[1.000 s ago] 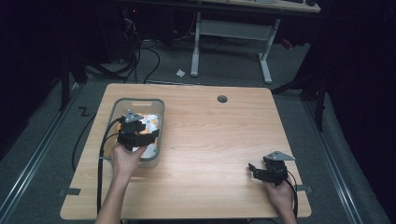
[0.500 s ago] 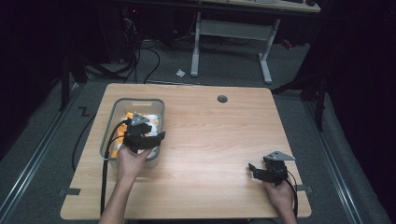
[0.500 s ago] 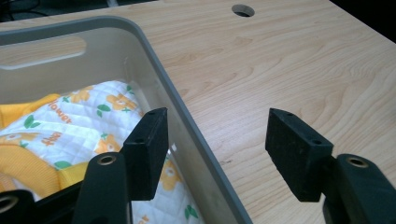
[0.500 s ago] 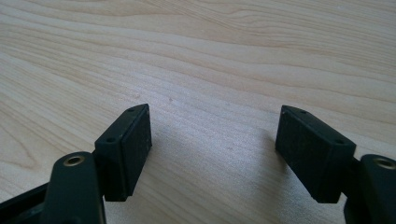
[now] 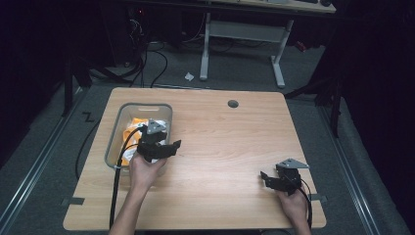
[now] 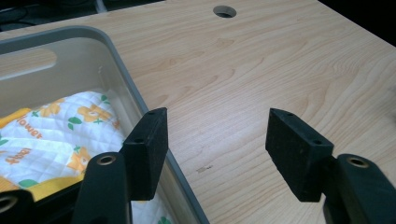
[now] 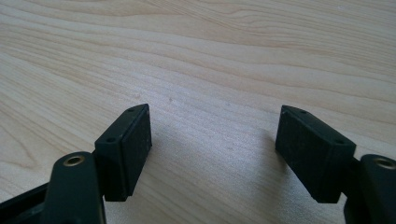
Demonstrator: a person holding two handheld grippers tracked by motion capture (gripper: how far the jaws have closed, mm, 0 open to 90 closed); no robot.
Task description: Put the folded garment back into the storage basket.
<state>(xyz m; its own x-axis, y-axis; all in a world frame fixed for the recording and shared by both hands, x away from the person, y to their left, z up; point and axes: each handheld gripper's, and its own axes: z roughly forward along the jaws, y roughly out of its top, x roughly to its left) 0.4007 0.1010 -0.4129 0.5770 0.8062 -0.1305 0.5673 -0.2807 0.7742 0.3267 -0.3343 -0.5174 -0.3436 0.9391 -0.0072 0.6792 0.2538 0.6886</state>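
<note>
Cloth point(image 6: 51, 140), white quilted with orange flowers, lies in the grey bin point(image 5: 114, 142) at the desk's point(image 5: 235, 147) left side, partly hidden by the left hand-held gripper point(image 5: 169, 147); its long axis is hard to tell. That gripper hovers over the bin's right rim, jaws apart and empty, pointing right. Right hand-held gripper point(image 5: 266, 177) sits low at the near right, jaws apart over bare wood.

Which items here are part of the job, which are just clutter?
In play:
- grey bin
- flower-print cloth inside it
- left gripper, fingers open, empty, at the bin's rim

Lying about:
- right gripper, open over bare table
- cable hole
</note>
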